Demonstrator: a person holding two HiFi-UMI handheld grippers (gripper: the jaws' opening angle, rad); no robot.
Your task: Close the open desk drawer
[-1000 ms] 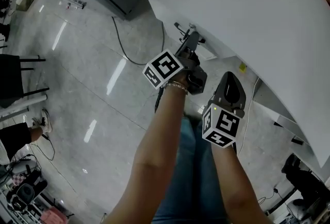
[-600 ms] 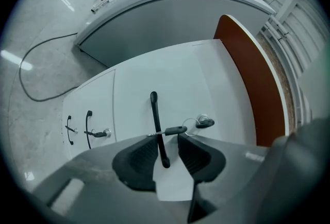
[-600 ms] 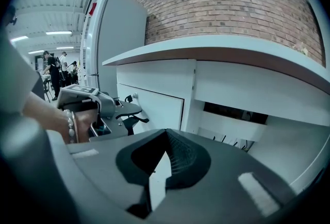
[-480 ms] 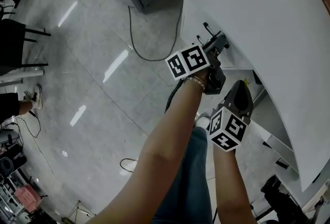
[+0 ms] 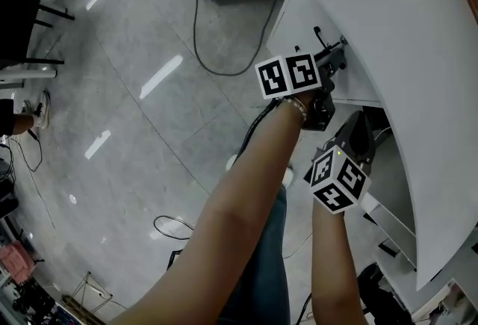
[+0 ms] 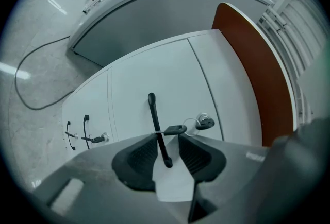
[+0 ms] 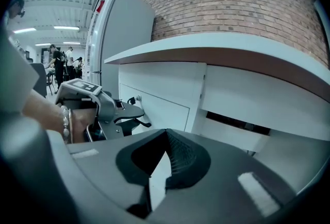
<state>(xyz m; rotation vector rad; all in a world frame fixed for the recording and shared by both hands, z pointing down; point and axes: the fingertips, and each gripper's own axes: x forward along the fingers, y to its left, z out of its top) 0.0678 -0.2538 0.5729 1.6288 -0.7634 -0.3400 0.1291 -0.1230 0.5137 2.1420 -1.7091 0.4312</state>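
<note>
– White drawer (image 6: 154,79) under the white desk (image 5: 388,32), isn't it? From here it looks pushed home already.
– I'd say so. Its face sits level with the panel beside it, and I can see no gap round the edge. The key (image 6: 175,129) hangs in the lock, just beside the handle (image 6: 156,125).
– And the left gripper (image 6: 167,141)?
– Right at that handle. Its jaws have just been opening. The black bar runs between them, but the pads (image 6: 140,153) stand clear of it on both sides, so they are wide apart and gripping nothing.
– Letting go, by the look of it.
– That's my reading. The closing seems done, and what's left is to draw the gripper off the handle.
– The right gripper (image 7: 166,138)?
– Held just beside the left one, a little back from the desk. Its jaws meet at the tips with nothing in them, and it touches no part of the desk.
– There's a dark slot (image 7: 237,121) further along under the top.
– I see it, but I can't tell whether that's another drawer ajar or only an open shelf. If it's a drawer, there's more to do.
</note>
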